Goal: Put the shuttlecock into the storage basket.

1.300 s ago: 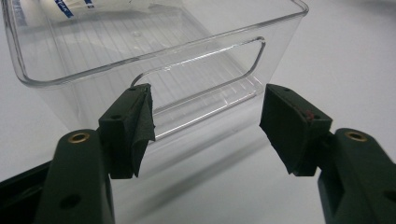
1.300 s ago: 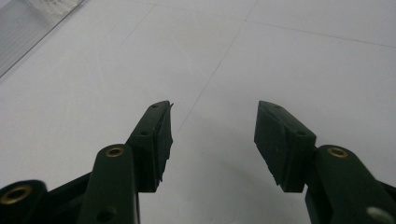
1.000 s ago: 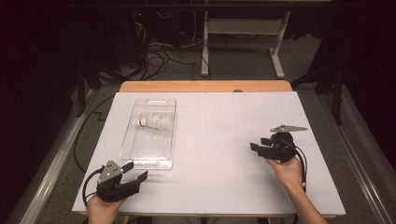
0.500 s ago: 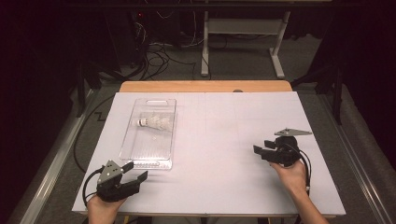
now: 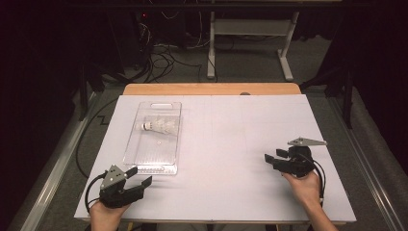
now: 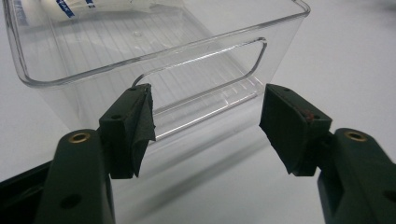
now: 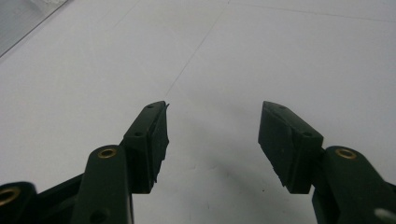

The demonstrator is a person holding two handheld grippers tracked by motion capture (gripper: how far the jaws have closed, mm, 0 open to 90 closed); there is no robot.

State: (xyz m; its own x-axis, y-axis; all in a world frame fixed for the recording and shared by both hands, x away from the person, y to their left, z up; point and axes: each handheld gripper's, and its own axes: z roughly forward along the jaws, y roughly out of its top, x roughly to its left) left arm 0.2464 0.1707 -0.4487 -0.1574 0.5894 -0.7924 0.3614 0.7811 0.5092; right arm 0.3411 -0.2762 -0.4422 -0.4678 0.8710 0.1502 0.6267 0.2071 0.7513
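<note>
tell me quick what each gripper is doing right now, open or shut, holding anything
Left gripper: open, holding nothing, jaws facing the near end of the clear plastic rectangular bin.
Right gripper: open, holding nothing, over the white table.

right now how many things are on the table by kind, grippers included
clear plastic bin: 1
shuttlecock, lying inside the bin: 1
grippers, left gripper and right gripper, both with jaws apart and nothing between them: 2
total: 4
</note>
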